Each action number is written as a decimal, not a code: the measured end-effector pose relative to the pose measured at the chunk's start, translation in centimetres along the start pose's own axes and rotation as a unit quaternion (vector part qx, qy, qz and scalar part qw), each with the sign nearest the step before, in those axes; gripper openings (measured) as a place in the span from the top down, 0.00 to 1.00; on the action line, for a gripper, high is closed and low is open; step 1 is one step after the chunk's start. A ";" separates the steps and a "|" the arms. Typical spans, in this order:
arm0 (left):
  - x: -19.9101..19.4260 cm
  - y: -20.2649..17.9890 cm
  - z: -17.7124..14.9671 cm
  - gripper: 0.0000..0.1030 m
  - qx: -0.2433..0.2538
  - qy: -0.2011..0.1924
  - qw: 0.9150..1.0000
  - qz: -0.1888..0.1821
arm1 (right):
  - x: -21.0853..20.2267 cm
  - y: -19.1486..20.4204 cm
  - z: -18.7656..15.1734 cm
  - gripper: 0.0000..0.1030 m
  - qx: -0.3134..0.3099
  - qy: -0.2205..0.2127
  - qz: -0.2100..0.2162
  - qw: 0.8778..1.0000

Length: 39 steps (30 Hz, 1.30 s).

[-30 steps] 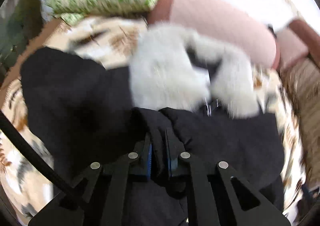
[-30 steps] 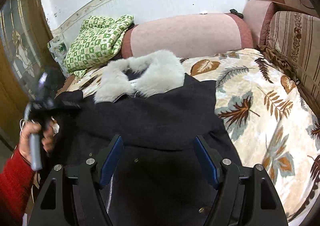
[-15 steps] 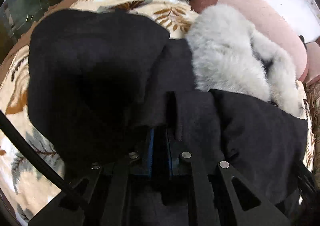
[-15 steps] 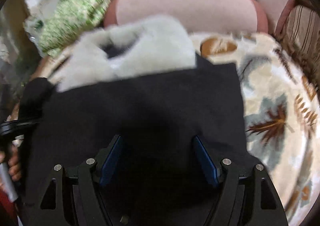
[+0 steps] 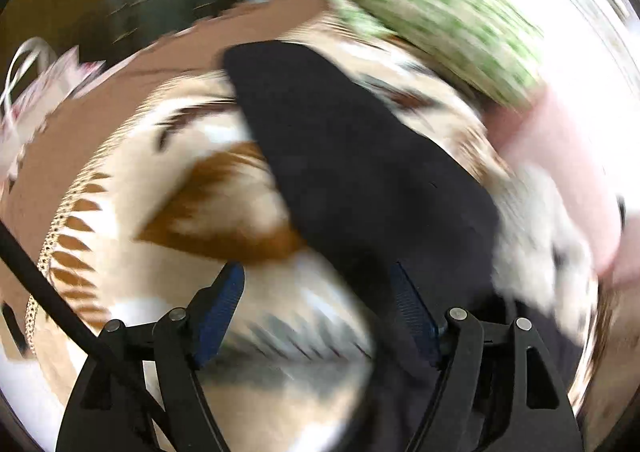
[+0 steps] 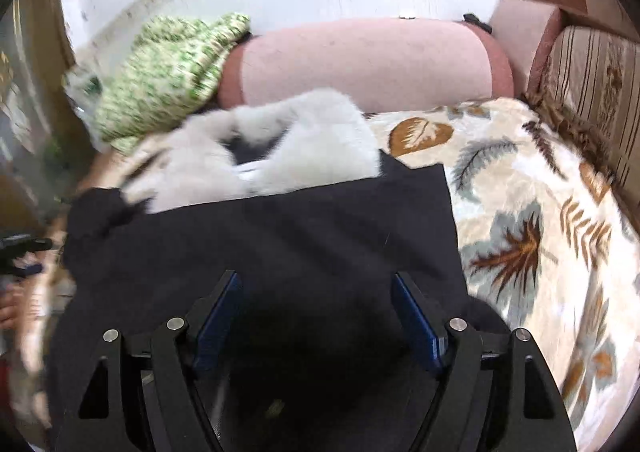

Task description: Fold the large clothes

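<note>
A black coat with a white fur collar lies on a leaf-patterned bed cover. In the blurred left wrist view its black sleeve stretches away over the cover, with the fur collar at the right. My left gripper is open and empty, just left of the coat's edge. My right gripper is open and empty, low over the coat's black body.
A pink bolster lies along the white wall behind the coat. A green-and-white checked quilt is piled at the back left. A striped sofa back borders the right side. A white bag sits beyond the bed's left edge.
My left gripper has opened and let go of the black coat, then swung left over the bed cover. My right gripper has stayed open over the coat.
</note>
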<state>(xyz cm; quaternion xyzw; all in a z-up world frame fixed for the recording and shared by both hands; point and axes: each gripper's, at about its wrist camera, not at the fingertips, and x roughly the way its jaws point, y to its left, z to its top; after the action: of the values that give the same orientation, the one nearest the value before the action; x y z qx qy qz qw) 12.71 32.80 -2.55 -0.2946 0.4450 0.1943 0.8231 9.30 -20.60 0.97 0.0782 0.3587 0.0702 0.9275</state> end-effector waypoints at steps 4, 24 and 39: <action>2.7 6.0 3.2 0.27 -0.097 0.021 0.994 -0.043 | -3.8 -0.7 -1.2 0.22 0.032 -0.016 0.014 0.999; 11.3 4.4 12.1 0.83 -0.130 0.050 0.983 -0.119 | -3.5 -0.1 -3.8 0.20 0.043 0.025 -0.072 0.996; -9.7 -15.4 2.5 0.91 0.150 -0.055 0.965 -0.206 | -7.1 -2.4 -5.3 0.20 0.083 -0.025 -0.027 0.996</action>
<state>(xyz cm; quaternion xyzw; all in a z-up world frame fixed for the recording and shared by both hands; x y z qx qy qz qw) 18.09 22.35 11.59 -0.2415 0.3526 -0.0322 0.9035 0.73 -23.77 1.26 0.1470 0.3418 0.0129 0.9281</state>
